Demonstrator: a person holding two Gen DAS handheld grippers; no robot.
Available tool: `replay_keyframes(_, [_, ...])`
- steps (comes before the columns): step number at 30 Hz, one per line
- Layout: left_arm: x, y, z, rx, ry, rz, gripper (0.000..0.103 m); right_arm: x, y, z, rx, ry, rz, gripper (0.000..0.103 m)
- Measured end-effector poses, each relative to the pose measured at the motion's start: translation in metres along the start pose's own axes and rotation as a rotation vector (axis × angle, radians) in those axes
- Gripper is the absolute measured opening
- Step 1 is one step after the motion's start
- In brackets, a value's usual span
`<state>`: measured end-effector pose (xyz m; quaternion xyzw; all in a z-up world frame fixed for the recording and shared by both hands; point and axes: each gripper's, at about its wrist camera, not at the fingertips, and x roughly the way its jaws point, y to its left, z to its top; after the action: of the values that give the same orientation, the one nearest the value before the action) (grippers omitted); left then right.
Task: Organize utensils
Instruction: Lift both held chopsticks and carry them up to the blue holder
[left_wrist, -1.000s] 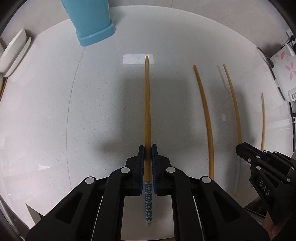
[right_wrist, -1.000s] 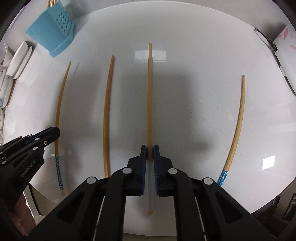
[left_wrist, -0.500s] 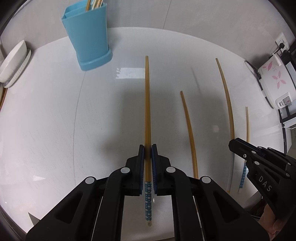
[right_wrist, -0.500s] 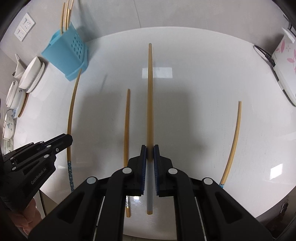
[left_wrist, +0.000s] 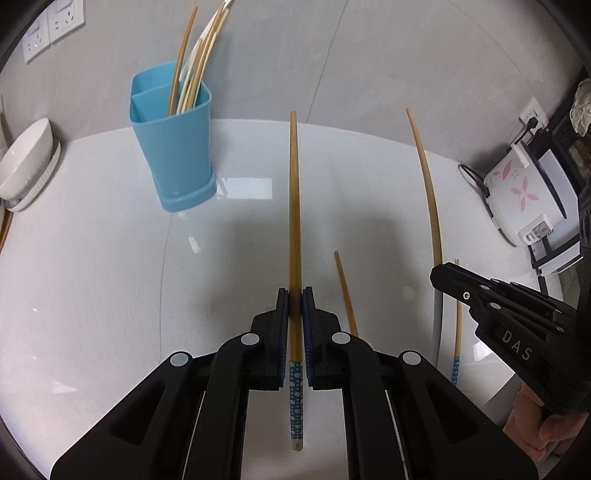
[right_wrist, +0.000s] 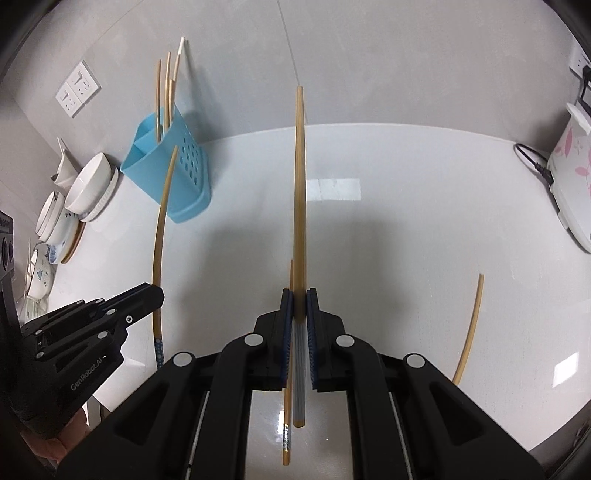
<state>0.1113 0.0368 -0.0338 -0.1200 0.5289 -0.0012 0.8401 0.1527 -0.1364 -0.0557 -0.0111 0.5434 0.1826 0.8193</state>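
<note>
Lettering "DAS" is read on the right claw (left_wrist: 441, 275), "GenRobot.AI" on the left claw (right_wrist: 157, 295). A slim bamboo chopstick with a blue dotted end (left_wrist: 294, 229) is clamped by the left claw, a grey-ended chopstick (right_wrist: 300, 206) by the right, both above the glossy white table (left_wrist: 92, 280). More chopsticks are held in a blue plastic holder (left_wrist: 173, 147), divided inside, at the table's far edge.

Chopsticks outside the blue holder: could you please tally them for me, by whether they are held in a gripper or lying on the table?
Blue-dotted chopstick in the left gripper: 1
Grey-ended chopstick in the right gripper: 1
Loose chopsticks lying on the table: 2
Total: 4
</note>
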Motion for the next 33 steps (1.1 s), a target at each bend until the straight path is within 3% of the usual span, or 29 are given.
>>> replay_keyframes(14, [-0.014, 0.009, 0.027, 0.018, -0.072, -0.007, 0.007, 0.000, 0.010, 0.021, -0.027, -0.055, 0.031, 0.007])
replay_keyframes(33, [-0.036, 0.044, 0.091, -0.048, -0.214, -0.003, 0.007, -0.012, 0.044, 0.104, -0.072, -0.198, 0.118, 0.007])
